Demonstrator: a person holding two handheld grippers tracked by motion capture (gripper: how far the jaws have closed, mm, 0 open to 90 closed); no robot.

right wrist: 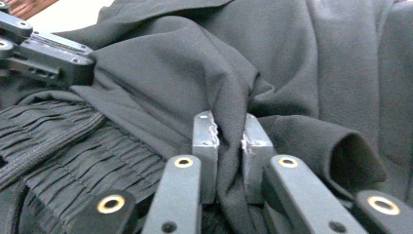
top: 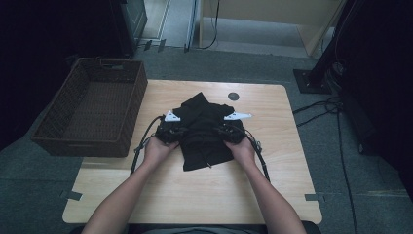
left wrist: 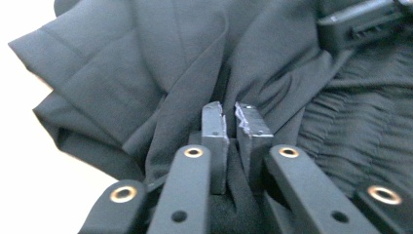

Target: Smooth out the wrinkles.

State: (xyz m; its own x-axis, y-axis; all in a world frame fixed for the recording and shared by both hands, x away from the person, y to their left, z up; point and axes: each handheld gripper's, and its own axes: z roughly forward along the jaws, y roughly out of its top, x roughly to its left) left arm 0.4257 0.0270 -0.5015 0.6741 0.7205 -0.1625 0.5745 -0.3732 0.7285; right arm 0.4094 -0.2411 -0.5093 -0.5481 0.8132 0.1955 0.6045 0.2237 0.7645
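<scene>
**Both claws pinching the black garment at mid-desk**

I read no brand, label or writing anywhere on the cloth. The crumpled black fabric garment (top: 202,131) lies near the middle of my light wooden desk (top: 272,195), closer to the far edge. It is matte, loosely folded, with a gathered, ribbed elastic band (right wrist: 63,146). My left claw (left wrist: 230,114) is pressed together on a fold of it at its left side; my right claw (right wrist: 229,127) likewise pinches a fold at its right. A brown wicker basket (top: 92,109) overhangs the desk's far left corner.
</scene>
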